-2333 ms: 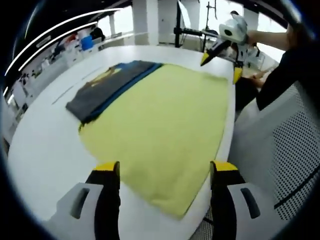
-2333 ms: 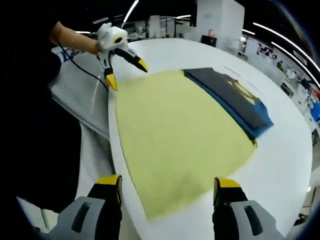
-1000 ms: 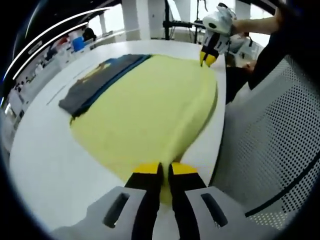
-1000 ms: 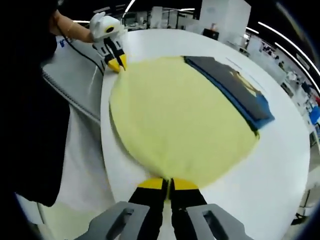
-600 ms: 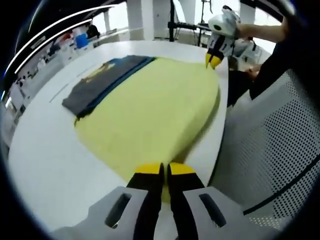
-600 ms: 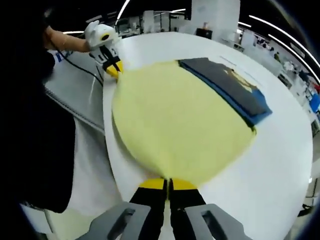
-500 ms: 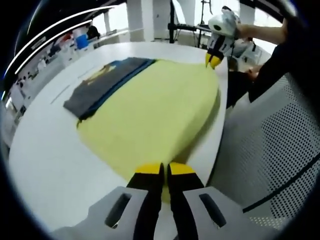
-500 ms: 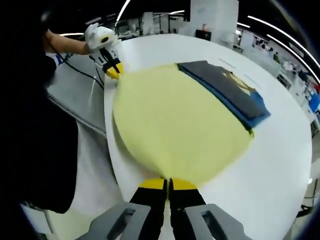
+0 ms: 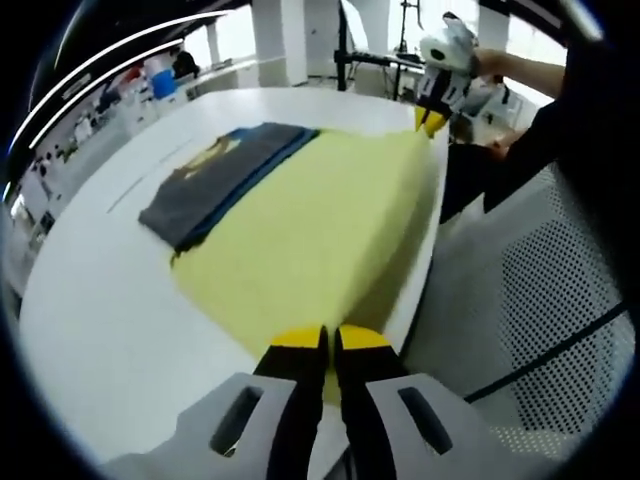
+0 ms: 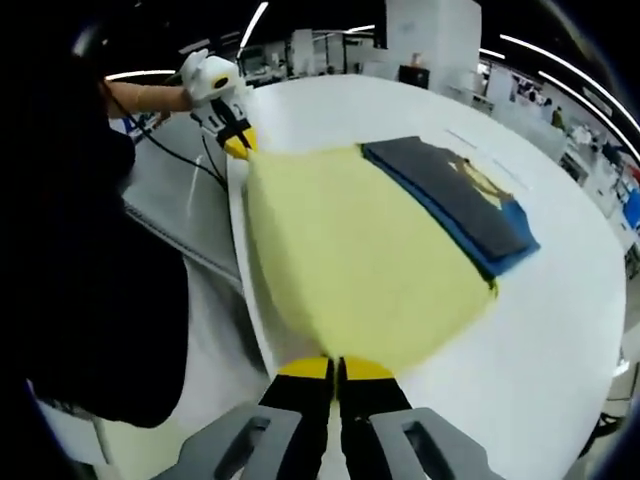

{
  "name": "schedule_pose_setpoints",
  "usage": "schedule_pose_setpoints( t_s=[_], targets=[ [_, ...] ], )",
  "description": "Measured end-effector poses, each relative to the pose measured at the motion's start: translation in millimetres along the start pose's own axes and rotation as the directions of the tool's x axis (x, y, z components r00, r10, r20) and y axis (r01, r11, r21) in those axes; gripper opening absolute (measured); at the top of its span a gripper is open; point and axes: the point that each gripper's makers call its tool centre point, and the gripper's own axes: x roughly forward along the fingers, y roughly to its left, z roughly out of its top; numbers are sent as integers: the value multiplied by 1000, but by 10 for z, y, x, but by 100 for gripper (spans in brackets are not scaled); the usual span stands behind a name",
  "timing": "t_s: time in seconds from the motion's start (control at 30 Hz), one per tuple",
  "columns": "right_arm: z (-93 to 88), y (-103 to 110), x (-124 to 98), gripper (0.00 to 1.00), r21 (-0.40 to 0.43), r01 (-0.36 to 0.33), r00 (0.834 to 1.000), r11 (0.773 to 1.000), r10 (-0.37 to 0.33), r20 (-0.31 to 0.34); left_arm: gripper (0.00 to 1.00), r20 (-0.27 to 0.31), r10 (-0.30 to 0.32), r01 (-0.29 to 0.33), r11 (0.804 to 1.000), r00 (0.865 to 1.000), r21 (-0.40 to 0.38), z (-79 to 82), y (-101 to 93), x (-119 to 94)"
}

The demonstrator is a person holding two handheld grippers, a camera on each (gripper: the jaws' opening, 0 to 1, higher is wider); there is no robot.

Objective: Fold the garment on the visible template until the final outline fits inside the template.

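A big yellow cloth (image 9: 310,240) lies spread on the white counter (image 9: 90,300). The left tongs (image 9: 328,345) are pinched tight on one corner of the cloth at the near edge of the counter. The right tongs (image 10: 335,375) are pinched tight on another corner. Both corners are lifted a little, so the cloth sags between them. A folded dark grey and blue garment (image 10: 455,200) lies on the far part of the cloth, flat and neat. A person's arm (image 10: 140,98) holds the left tongs.
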Motion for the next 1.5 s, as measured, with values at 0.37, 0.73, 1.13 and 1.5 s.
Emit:
schedule_pose_setpoints(
  t_s=[0.37, 0.73, 1.13, 1.5],
  targets=[
    [90, 110, -223, 0, -14, -36, 999, 999, 36, 1, 1, -35, -52, 55, 996, 998, 75, 38, -203, -151],
    [230, 104, -398, 0, -49, -43, 999, 998, 44, 28, 1, -3, -76, 76, 996, 997, 48, 208, -188, -371],
    [547, -209, -528, 0, -109, 68, 996, 992, -61, 66, 1, 51, -13, 8, 995, 999, 95, 581, 129, -462],
    [756, -665, -556, 0, -74, 226, 970, 971, -218, 108, 1, 117, 96, -103, 993, 988, 58, 921, 515, -432]
  ],
)
